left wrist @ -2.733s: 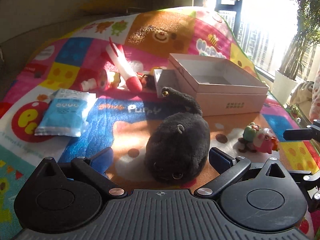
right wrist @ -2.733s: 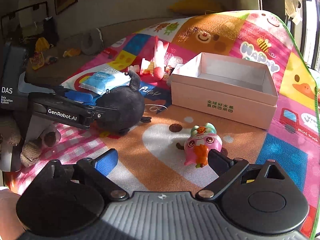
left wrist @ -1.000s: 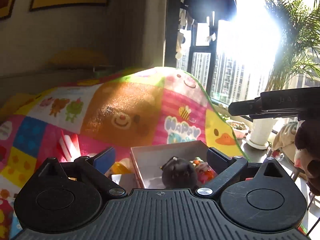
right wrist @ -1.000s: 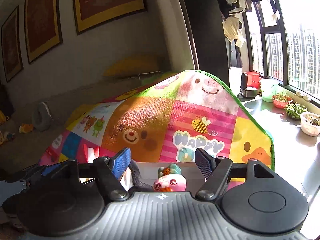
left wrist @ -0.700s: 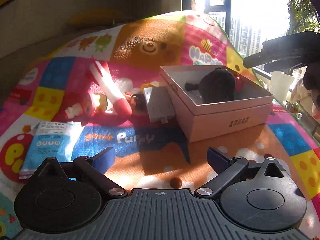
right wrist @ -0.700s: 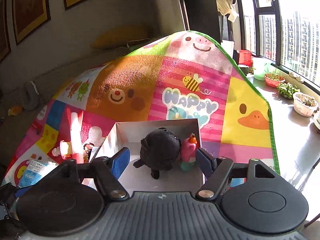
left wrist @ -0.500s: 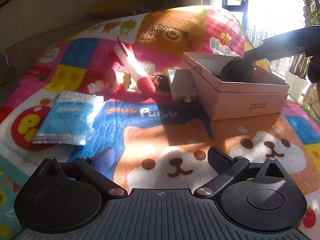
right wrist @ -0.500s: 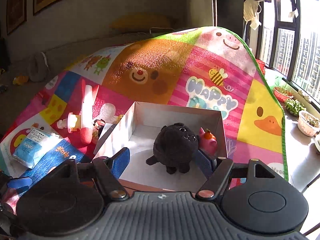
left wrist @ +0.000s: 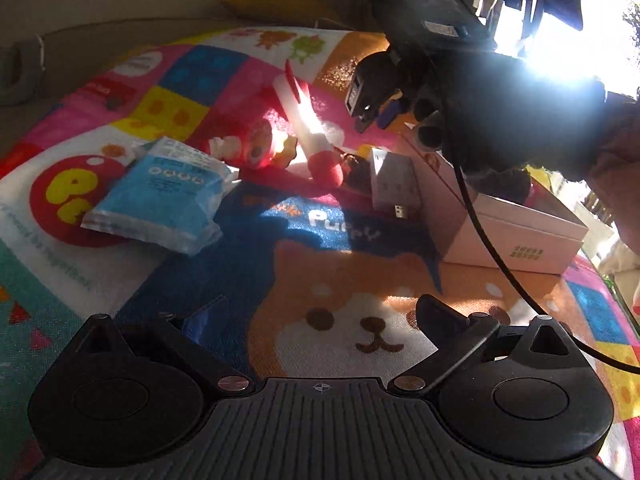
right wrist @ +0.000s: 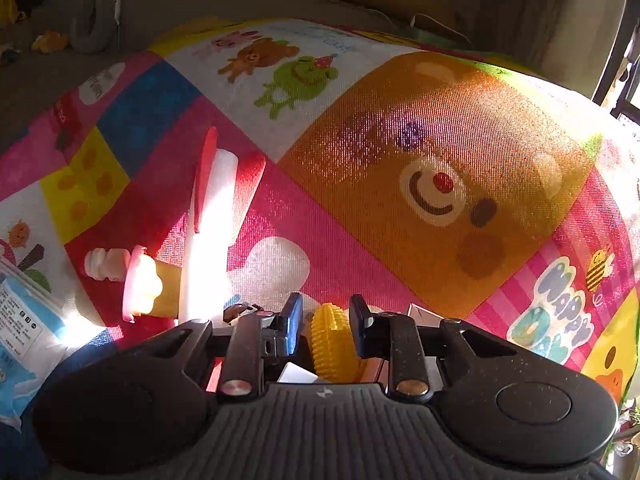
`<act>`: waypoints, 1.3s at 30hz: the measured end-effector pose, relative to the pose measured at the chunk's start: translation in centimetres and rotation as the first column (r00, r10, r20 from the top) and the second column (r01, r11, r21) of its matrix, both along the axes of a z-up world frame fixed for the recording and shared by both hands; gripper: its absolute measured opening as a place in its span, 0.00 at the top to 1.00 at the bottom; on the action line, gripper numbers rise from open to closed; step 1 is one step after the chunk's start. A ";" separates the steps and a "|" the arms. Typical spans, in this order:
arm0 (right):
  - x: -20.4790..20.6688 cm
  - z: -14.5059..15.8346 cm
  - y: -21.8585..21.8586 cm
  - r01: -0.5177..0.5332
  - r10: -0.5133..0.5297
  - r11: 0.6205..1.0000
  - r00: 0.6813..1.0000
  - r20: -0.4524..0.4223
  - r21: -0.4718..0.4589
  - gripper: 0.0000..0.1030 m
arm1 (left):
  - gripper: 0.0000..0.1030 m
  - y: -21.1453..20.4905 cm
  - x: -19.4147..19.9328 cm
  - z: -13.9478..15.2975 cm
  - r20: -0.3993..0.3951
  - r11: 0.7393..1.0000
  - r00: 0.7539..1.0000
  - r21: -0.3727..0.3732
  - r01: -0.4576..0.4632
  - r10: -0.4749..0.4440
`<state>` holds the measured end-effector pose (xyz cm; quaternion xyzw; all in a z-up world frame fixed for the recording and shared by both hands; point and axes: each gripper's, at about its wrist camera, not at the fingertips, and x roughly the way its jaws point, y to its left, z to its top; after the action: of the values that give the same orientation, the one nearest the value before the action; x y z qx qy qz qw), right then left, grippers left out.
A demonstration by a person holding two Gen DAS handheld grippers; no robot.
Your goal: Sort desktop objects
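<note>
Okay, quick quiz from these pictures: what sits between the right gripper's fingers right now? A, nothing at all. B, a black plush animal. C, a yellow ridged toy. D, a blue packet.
C: in the right wrist view the right gripper, whose jaws have just been closing, has a yellow ridged toy between its narrowed fingers; the blue packet lies off to the left on the mat.

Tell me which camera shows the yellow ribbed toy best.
The right wrist view: the yellow ribbed toy sits large and sunlit between the right gripper's closing fingers. In the left wrist view that gripper's dark body blocks the spot, so the toy isn't visible.
</note>
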<state>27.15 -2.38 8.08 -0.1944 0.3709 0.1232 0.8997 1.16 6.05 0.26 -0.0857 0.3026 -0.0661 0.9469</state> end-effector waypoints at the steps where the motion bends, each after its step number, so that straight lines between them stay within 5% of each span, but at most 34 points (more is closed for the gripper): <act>1: 1.7 -0.9 0.4 0.022 -0.022 0.999 1.000 -0.012 -0.035 0.78 | 0.01 0.0 -0.1 0.0 0.008 1.000 1.000 0.000 -0.002 0.002; 6: 5.7 -2.9 1.0 0.073 -0.084 0.994 0.986 -0.141 -0.081 0.83 | 0.01 0.3 -0.1 0.1 0.012 1.000 1.000 -0.028 0.011 -0.010; 10: 5.1 -2.5 -0.3 0.093 -0.088 0.996 0.960 -0.264 0.006 0.85 | 0.01 0.5 -0.1 0.0 0.006 0.999 1.000 -0.044 0.017 -0.016; 21: -4.4 -1.3 -1.9 -0.047 0.084 0.993 0.923 -0.375 0.107 0.86 | 0.00 0.5 -0.4 0.2 0.010 0.998 0.999 -0.044 0.038 -0.037; 31: -17.4 0.1 -6.8 -0.173 0.278 0.946 0.870 -0.408 0.274 0.86 | 0.00 1.9 -2.4 1.7 -0.002 0.994 0.995 -0.049 0.100 -0.100; 36: -21.5 -0.5 -10.7 -0.153 0.219 0.962 0.927 -0.305 0.226 0.83 | 0.00 0.2 -2.7 2.5 -0.003 0.986 0.987 -0.023 0.163 -0.163; 39: -21.5 -0.3 -11.8 -0.124 0.175 0.959 0.966 -0.188 0.256 0.60 | 0.00 -0.7 -2.9 2.6 -0.008 0.989 0.990 0.031 0.144 -0.143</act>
<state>5.67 -14.16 7.80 -0.0966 0.4298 0.2552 0.8607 -1.71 5.31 2.90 -0.0492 0.3117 -0.1290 0.9401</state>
